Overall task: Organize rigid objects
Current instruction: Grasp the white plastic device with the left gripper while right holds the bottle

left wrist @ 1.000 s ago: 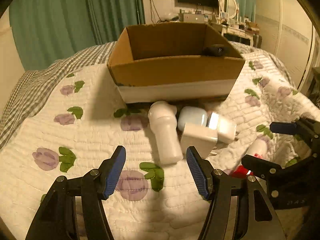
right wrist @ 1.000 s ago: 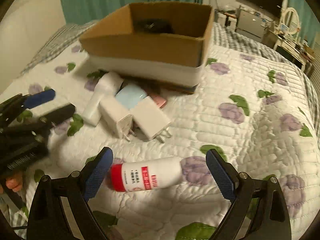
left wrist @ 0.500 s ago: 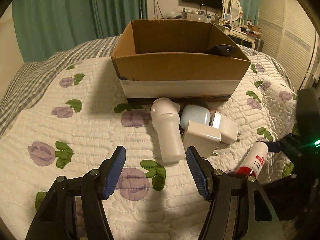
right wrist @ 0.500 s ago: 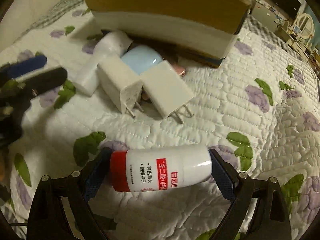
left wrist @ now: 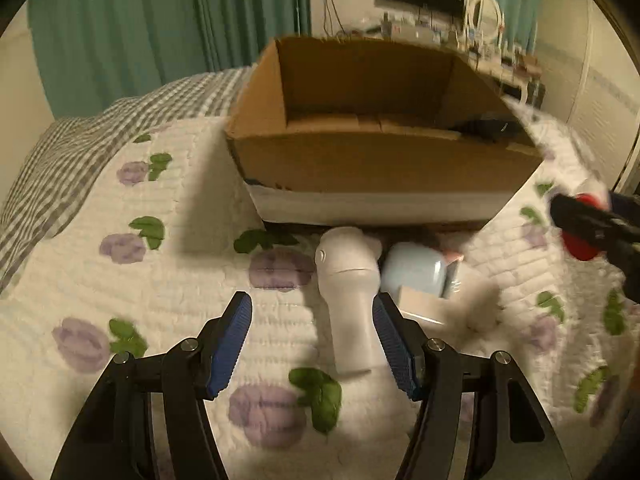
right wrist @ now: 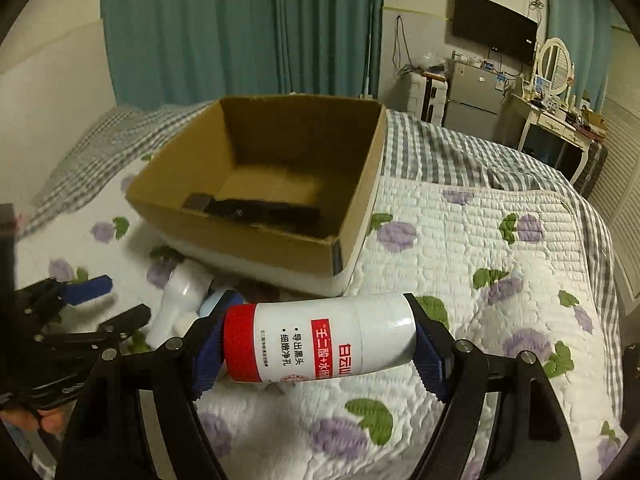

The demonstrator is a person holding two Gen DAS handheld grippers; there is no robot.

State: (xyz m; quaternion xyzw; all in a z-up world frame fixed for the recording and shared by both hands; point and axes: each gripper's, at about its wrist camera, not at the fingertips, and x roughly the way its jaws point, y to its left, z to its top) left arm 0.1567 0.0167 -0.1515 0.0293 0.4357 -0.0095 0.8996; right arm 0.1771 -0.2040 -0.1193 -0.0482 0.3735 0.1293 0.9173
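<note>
Crosswise, bottle (right wrist: pixel 320 344) sits gripped within right claw (right wrist: pixel 316 350).

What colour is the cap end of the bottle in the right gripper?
Red, on a white bottle; clearest in the right wrist view.

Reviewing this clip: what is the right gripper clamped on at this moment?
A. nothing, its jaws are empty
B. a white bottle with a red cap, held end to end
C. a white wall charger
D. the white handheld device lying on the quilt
B: in the right wrist view the right gripper pads press both ends of the white bottle with a red cap, held clear of the quilt.
</note>
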